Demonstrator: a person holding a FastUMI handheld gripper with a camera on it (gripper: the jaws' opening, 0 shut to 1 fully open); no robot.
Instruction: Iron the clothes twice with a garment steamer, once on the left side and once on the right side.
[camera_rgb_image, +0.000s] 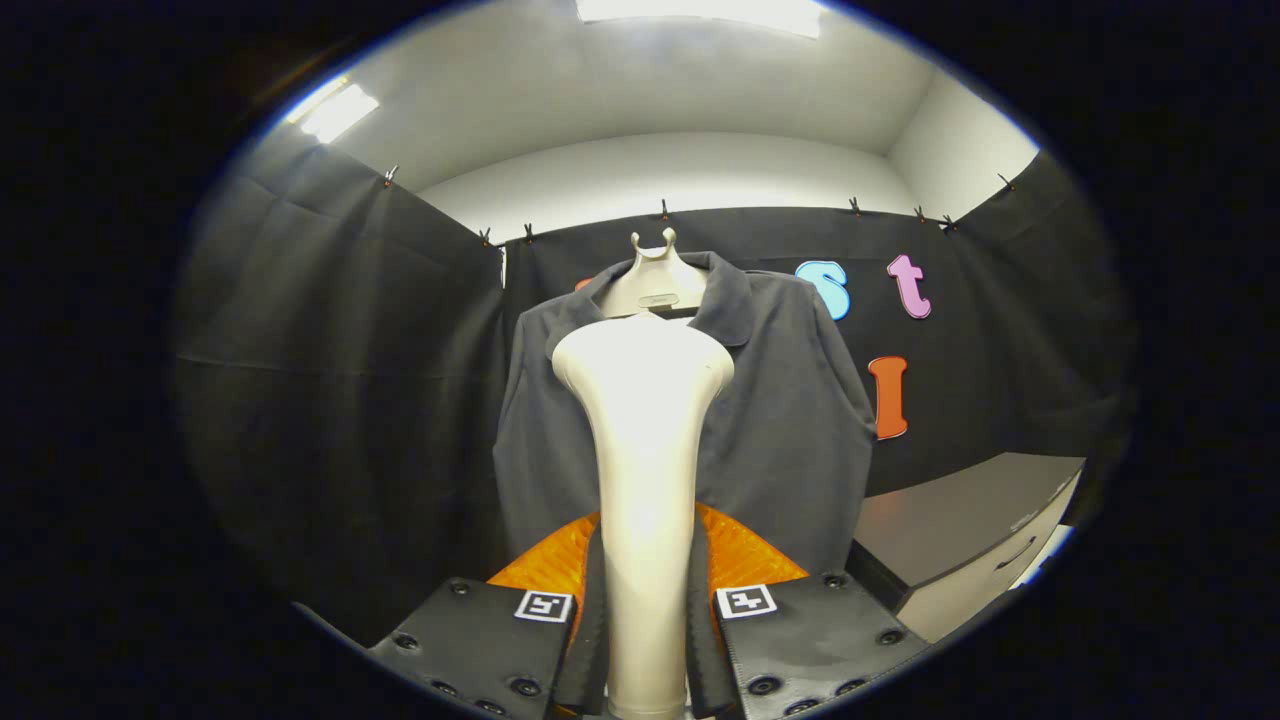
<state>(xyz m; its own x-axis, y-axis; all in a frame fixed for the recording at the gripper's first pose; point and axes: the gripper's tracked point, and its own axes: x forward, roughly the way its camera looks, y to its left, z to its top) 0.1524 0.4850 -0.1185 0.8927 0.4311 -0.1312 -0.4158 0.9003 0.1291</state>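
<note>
Right up close, the hand-held gripper (646, 640) was clamped on the garment steamer (645, 470), both fingers (588, 630) pressed against the sides of its slim cream handle. The handle stood upright between them and widened into the broad steam head just beyond the fingertips. And that looked like the right place to hold it: low on the narrow neck, where the fingers could wrap the sides. The shell appeared hard, smooth plastic, so by my reckoning it was stiff but a little slippery, and top-heavy with that flared head, likely to tip or twist if the grip went slack. A firm, steady squeeze was what it called for.

Past the head hung the shirt (790, 420), dark grey, collar open, draped over a pale hanger (655, 275) against the black cloth wall. It looked soft and light, the sort of fabric that would swing or bunch under a hard push, so a gentle glide would suit it. The steam head sat in front of the shirt's middle; how near to the cloth, I couldn't tell.

Off beside the shirt, a desk (960, 525) with a drawer stood by the wall.
</note>
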